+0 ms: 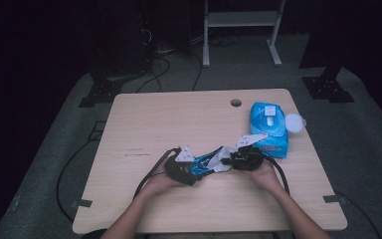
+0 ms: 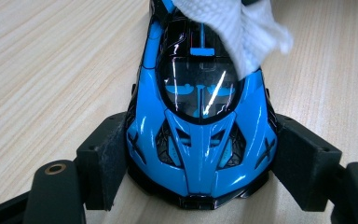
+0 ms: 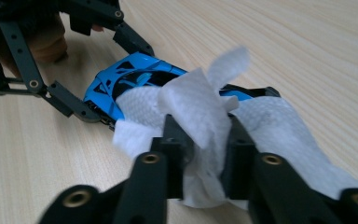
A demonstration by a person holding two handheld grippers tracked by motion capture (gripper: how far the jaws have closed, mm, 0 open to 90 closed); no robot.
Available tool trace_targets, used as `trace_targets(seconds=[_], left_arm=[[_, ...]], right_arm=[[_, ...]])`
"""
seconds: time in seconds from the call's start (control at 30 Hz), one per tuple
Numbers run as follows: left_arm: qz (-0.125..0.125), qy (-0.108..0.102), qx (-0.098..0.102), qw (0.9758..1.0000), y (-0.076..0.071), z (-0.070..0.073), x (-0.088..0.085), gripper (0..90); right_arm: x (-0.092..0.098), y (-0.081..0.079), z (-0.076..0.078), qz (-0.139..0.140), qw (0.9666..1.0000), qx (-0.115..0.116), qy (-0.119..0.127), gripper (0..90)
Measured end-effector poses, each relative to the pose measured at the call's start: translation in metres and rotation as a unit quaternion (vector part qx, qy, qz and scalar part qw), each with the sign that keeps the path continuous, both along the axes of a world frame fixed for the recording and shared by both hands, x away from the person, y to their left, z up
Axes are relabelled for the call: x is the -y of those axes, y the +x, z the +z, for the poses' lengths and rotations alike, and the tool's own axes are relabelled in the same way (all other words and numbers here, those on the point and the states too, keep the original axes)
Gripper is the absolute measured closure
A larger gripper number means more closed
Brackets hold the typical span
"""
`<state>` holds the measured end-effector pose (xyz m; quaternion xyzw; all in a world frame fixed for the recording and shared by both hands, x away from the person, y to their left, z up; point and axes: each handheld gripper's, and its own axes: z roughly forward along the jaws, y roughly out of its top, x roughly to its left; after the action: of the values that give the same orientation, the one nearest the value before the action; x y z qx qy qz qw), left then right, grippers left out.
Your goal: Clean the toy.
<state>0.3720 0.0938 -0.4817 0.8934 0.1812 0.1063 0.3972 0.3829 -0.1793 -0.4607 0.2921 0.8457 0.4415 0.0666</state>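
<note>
One blue toy car lies near the middle of the table, towards the person's edge. In the high view its long axis runs across the table from left to right, slightly tilted. Its nose points into the left gripper, and its tail points towards the right gripper.

The left gripper's jaws are clamped on the car's front, one pad against each flank just behind the nose. In the left gripper view the windscreen faces up, so the car sits upright on its wheels.

The right gripper's jaws are pinched together on one white wipe (bunched between the pads, with a loose corner sticking up). The wipe drapes over the roof and rear of the car.

One blue wipe packet lies on the right side of the table, well apart from the car, with its round white lid flipped open to the side.
</note>
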Motion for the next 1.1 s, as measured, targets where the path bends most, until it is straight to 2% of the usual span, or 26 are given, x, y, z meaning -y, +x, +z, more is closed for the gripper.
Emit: trace_targets(seconds=[0.07,0.13,0.17,0.2,0.3,0.33,0.47,0.6,0.63,0.67,0.73,0.77,0.8,0.87,0.93,0.97,1.1], left_arm=[[0.000,-0.001,-0.001,1.0000,0.000,0.000,0.000,25.1],[0.000,-0.002,-0.002,1.0000,0.000,0.000,0.000,25.0],[-0.001,-0.001,-0.004,1.0000,0.001,0.000,0.000,25.0],[-0.001,-0.001,-0.004,1.0000,0.001,0.000,0.000,25.0],[0.000,-0.003,-0.005,1.0000,0.001,0.000,0.000,25.0],[-0.001,-0.002,-0.005,1.0000,0.001,0.000,-0.001,25.0],[0.000,0.001,-0.004,1.0000,0.001,0.000,0.000,25.0],[0.001,-0.002,-0.007,1.0000,0.001,0.000,0.000,25.0],[0.001,-0.001,-0.007,1.0000,0.001,0.000,0.000,25.0],[0.001,-0.001,-0.007,1.0000,0.001,0.000,0.000,25.1],[0.001,-0.003,-0.007,1.0000,0.001,0.000,0.000,25.1],[-0.002,0.003,-0.005,1.0000,0.001,0.001,0.000,25.1],[-0.002,0.003,-0.005,1.0000,0.001,0.001,0.000,25.1],[-0.001,0.003,-0.005,1.0000,0.001,0.001,0.000,25.1],[-0.001,0.000,-0.005,1.0000,0.001,0.000,0.001,25.2],[-0.002,0.000,-0.005,1.0000,0.001,0.000,0.000,25.1],[0.001,0.000,-0.006,1.0000,0.001,0.000,0.000,25.1]], right_arm=[[0.003,0.002,-0.001,-0.001,1.0000,-0.004,0.006,80.2],[0.003,0.001,0.000,-0.004,1.0000,0.007,-0.003,81.5],[0.000,-0.003,0.004,-0.017,0.9992,0.033,-0.016,81.6],[0.000,-0.003,0.004,-0.017,0.9992,0.033,-0.016,81.6],[0.005,-0.007,0.016,-0.046,0.9963,0.072,-0.006,81.5],[0.011,-0.008,0.020,-0.057,0.9951,0.080,-0.011,81.4],[0.018,-0.013,0.009,-0.056,0.9964,0.056,-0.032,81.4],[0.018,-0.017,0.006,-0.054,0.9966,0.054,-0.031,81.4],[0.014,-0.013,0.008,-0.051,0.9959,0.060,-0.044,81.4],[0.014,-0.013,0.008,-0.051,0.9959,0.060,-0.044,81.4],[0.008,-0.006,0.012,-0.051,0.9955,0.059,-0.055,81.4],[0.000,0.003,0.016,-0.053,0.9956,0.060,-0.048,81.4],[0.000,0.003,0.016,-0.053,0.9956,0.060,-0.048,81.4],[-0.010,0.012,0.018,-0.054,0.9946,0.069,-0.056,81.3],[-0.018,0.021,0.017,-0.060,0.9948,0.067,-0.048,81.3],[-0.024,0.028,0.015,-0.064,0.9954,0.057,-0.043,81.3],[-0.027,0.031,0.010,-0.061,0.9959,0.048,-0.047,81.3]])
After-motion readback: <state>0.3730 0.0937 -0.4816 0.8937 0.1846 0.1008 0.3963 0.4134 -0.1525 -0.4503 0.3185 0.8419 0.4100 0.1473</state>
